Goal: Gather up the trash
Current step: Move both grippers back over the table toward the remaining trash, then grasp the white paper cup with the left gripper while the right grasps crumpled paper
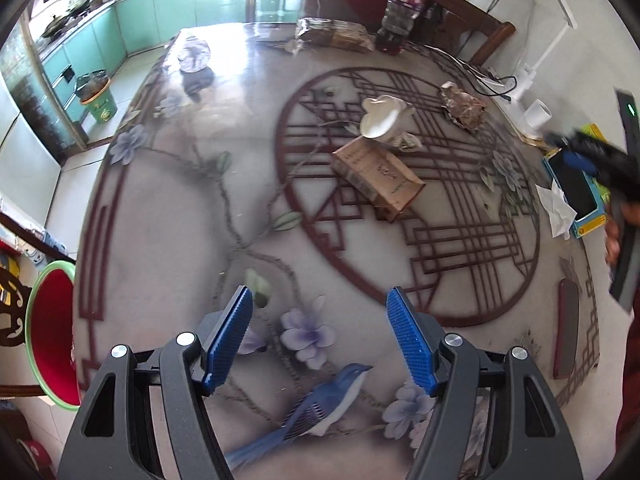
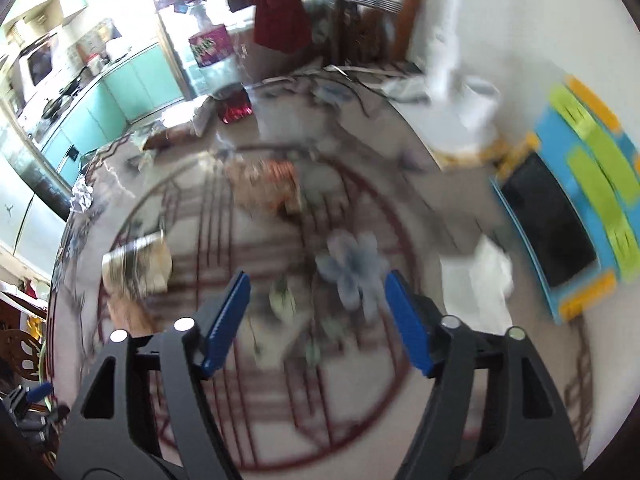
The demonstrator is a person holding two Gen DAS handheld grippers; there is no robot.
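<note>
A small cardboard box [image 1: 378,178] lies mid-table [image 1: 168,216] with a crushed paper cup [image 1: 386,120] touching its far end; a crumpled brown wrapper [image 1: 464,106] sits farther right. The left tool [image 1: 320,336] hovers nearer, jaws released and empty. The right tool [image 2: 316,320], blurred, is likewise spread, nothing between its pads.

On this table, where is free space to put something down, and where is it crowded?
Free: the near left stretch of the patterned glass table, between the red basin and the brown cardboard box. Crowded: the middle, box plus crushed white paper cup, and the right edge by the blue-framed tablet.
</note>
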